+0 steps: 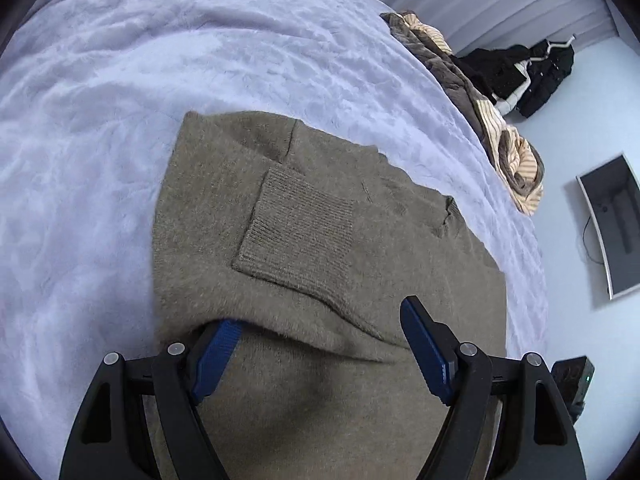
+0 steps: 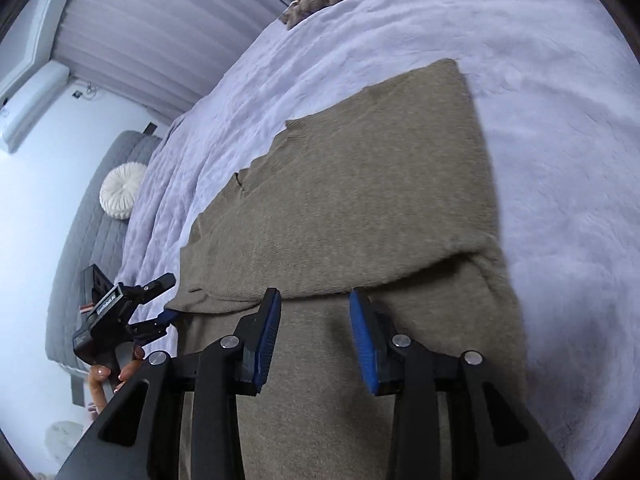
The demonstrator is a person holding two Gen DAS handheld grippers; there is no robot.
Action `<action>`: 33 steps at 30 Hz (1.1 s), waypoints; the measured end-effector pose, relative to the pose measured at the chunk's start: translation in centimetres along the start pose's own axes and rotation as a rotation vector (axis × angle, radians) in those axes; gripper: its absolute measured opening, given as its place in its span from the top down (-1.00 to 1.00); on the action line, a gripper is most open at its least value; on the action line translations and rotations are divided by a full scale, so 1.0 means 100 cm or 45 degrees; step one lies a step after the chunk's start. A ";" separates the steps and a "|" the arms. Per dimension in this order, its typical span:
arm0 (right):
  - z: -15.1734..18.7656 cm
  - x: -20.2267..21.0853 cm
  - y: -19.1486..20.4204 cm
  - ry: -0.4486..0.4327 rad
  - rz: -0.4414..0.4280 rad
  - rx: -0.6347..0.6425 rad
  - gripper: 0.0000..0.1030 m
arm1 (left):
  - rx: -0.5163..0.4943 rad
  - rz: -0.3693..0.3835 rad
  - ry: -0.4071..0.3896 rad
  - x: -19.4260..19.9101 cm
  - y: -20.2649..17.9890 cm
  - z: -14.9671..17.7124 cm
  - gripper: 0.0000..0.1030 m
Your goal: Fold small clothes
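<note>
The left gripper [image 1: 320, 328] stands wide open, one blue pad tucked just under the folded edge of the olive sweater [image 1: 304, 220], the other bare above the knit, so it grips nothing. The right gripper [image 2: 314, 312] is partly open and empty, its pads poised at the same fold line. The sweater lies flat on the pale bed cover [image 1: 100, 120], a ribbed cuff [image 1: 304, 228] folded over its middle. To finish this fold well, I judge both sets of tongs should pinch the doubled edge at matching points, lift evenly and keep the cuff tucked inside. A heap of other clothes [image 1: 512, 160] waits near the bed's edge.
</note>
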State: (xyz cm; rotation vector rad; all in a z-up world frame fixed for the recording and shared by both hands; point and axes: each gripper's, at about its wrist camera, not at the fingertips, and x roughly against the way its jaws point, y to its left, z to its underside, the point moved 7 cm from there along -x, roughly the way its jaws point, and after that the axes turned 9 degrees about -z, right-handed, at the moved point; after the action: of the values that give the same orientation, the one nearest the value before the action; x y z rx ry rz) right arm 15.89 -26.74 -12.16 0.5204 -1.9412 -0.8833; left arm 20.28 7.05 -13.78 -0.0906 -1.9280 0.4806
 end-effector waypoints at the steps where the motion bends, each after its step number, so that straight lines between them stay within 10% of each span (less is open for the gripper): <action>1: 0.001 0.002 -0.001 -0.006 -0.010 -0.008 0.24 | -0.052 -0.001 0.020 0.004 -0.001 0.006 -0.56; 6: 0.003 0.000 -0.005 -0.013 -0.041 -0.025 0.24 | -0.236 -0.040 0.005 0.020 0.001 0.030 -0.56; 19: -0.002 0.003 -0.033 -0.099 -0.116 -0.263 0.24 | -0.072 -0.064 0.029 -0.046 0.018 -0.033 -0.55; 21: -0.005 0.003 -0.038 -0.114 -0.134 -0.294 0.24 | -0.066 -0.010 0.035 -0.047 0.011 -0.034 -0.12; 23: -0.010 0.004 -0.043 -0.162 -0.152 -0.343 0.24 | -0.085 0.027 0.090 -0.053 0.003 -0.032 0.85; 26: -0.021 0.007 -0.048 -0.276 -0.185 -0.415 0.25 | -0.050 0.090 0.080 -0.048 0.000 -0.027 0.86; 28: -0.028 0.011 -0.049 -0.321 -0.149 -0.407 0.87 | -0.055 0.119 0.040 -0.035 -0.001 -0.024 0.86; 33: -0.047 0.032 -0.039 -0.272 0.008 -0.088 0.88 | -0.138 0.125 0.030 -0.028 -0.007 0.002 0.86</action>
State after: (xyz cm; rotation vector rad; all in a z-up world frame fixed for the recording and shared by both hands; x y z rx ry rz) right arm 18.44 -33.13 -11.72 0.3921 -2.0945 -1.0330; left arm 21.38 5.59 -16.03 -0.2611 -1.9323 0.4376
